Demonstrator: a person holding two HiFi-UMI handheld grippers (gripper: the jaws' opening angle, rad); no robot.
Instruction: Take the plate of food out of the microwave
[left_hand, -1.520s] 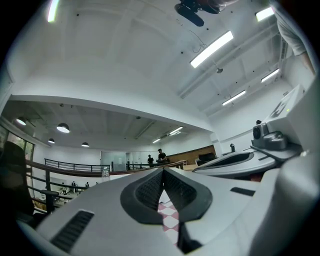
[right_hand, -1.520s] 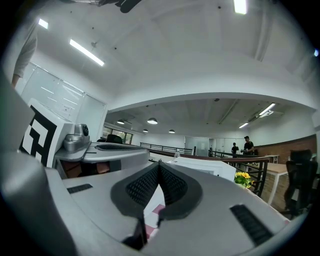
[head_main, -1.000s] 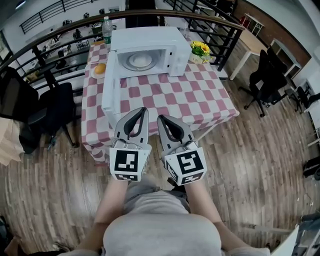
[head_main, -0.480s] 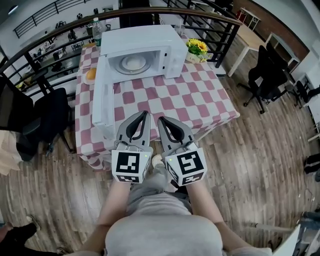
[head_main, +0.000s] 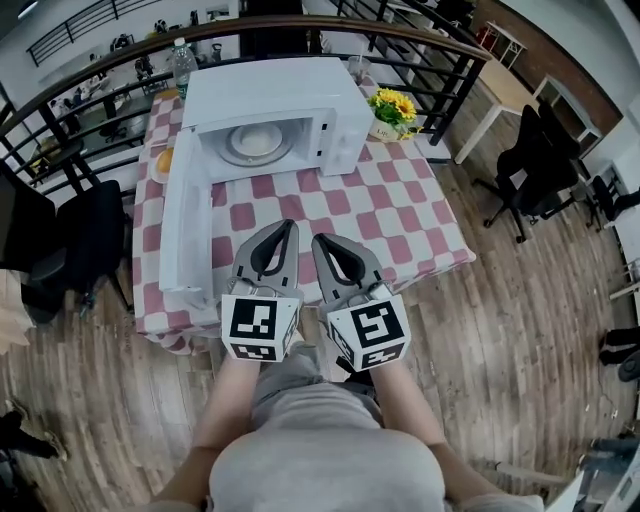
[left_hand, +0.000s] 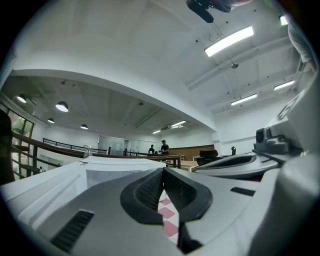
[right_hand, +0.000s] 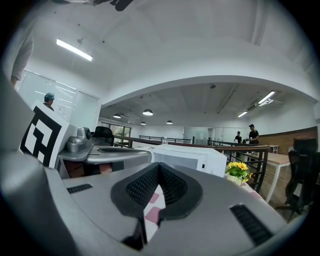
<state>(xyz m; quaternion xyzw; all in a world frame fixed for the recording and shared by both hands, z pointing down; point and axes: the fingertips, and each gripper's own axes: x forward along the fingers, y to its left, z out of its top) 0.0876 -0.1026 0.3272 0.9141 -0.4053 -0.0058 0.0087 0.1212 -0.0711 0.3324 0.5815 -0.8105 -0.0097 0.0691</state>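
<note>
Square table (head_main: 400, 220) under a red-and-white checked cloth, seen from above. A white box microwave (head_main: 290, 85) sits at its far side. The microwave's white door (head_main: 185, 225) is swung fully out to the left, so the cavity is free to reach into.

The grey left gripper (head_main: 288, 226) and grey right gripper (head_main: 319, 240) are held side by side close to the body, over the table's near edge and well apart from the microwave. Likely the approach; the reach has not begun. Both pairs of jaws are closed tip to tip with nothing between them.

The round white plate (head_main: 257, 143) lies inside the cavity with pale food (head_main: 258, 138) on it, untouched. A small side plate (head_main: 163, 160) with an orange bun sits left of the microwave. Yellow sunflowers (head_main: 393, 102) in a pot stand on its right, and a clear bottle (head_main: 181, 60) behind.
</note>
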